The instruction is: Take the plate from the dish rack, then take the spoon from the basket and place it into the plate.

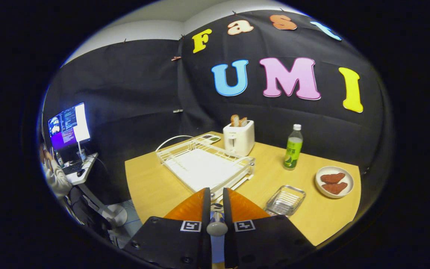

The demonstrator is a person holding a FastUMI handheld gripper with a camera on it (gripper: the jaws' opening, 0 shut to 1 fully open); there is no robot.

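Note:
My gripper (pixel 217 198) is shut on a metal spoon (pixel 217 227). The spoon's rounded grey end shows in the narrow gap between the fingers, and a bit of metal peeks out near the tips. A patch of blue (pixel 217 244) shows lower down in the same gap; I cannot tell what it is. Just beyond the fingertips stands the white wire dish rack (pixel 203 164), with no dish in it. The small metal wire basket (pixel 285 200) sits to the right of the fingers, with nothing inside.
On the wooden table (pixel 151 186), a white toaster (pixel 239 137) with bread stands behind the rack. Further right are a green bottle (pixel 293 147) and a white dish (pixel 343 173) holding two brown pieces. A person sits at a desk with a monitor (pixel 67 125) off the table's left edge.

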